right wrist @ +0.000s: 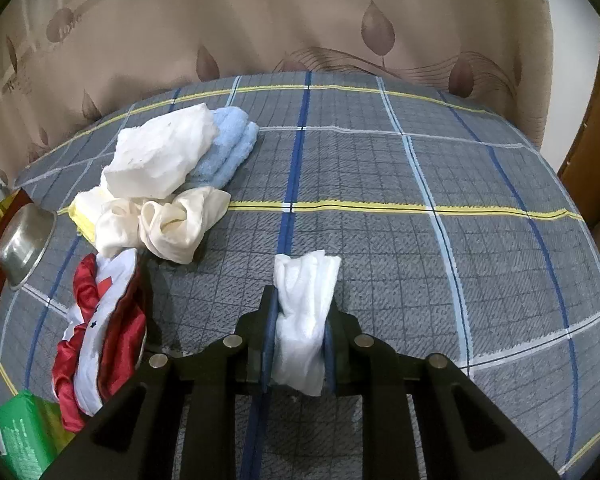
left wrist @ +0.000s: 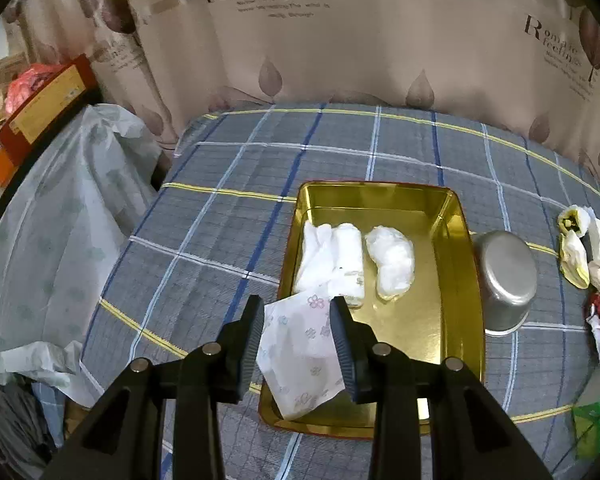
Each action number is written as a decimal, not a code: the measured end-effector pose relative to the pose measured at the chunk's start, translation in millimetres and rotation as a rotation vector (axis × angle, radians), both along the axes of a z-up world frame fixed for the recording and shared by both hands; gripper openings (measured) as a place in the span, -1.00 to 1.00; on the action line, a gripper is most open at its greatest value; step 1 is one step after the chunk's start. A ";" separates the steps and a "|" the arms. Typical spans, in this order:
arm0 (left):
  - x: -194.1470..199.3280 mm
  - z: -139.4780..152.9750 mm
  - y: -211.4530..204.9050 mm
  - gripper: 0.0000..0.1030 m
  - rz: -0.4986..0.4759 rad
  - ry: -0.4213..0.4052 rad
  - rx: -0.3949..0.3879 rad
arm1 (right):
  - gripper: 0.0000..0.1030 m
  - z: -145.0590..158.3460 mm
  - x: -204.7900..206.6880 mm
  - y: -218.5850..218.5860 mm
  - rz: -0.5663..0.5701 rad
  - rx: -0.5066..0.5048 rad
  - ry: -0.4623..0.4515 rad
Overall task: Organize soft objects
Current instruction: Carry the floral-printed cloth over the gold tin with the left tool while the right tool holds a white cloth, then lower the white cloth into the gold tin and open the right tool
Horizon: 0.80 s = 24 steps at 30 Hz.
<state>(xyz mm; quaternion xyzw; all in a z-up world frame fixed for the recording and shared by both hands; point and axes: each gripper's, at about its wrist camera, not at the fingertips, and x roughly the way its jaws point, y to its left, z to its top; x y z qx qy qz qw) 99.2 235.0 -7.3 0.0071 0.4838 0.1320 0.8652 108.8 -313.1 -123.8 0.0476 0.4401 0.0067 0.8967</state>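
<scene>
In the left wrist view the left hand-held gripper [left wrist: 298,344] stands open over a flowered packet [left wrist: 300,356] lying on the near corner of the gold tray [left wrist: 456,280], while in the right wrist view the right hand-held gripper [right wrist: 298,344] is clamped on a white cloth [right wrist: 304,312] above the plaid bed [right wrist: 420,264].

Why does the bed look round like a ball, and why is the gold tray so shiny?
Both wrist views use fisheye lenses, so the plaid bedcover bulges and its straight stripes curve, with dark corners. In the left wrist view the gold tray mirrors the room light, giving glare on its floor. In the right wrist view the picture is sharp, and the shadows are soft.
</scene>
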 end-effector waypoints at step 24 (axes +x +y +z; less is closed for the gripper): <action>-26.9 -25.3 6.4 -0.25 0.060 -0.082 0.039 | -0.76 83.4 -9.4 37.9 0.015 -0.061 -0.032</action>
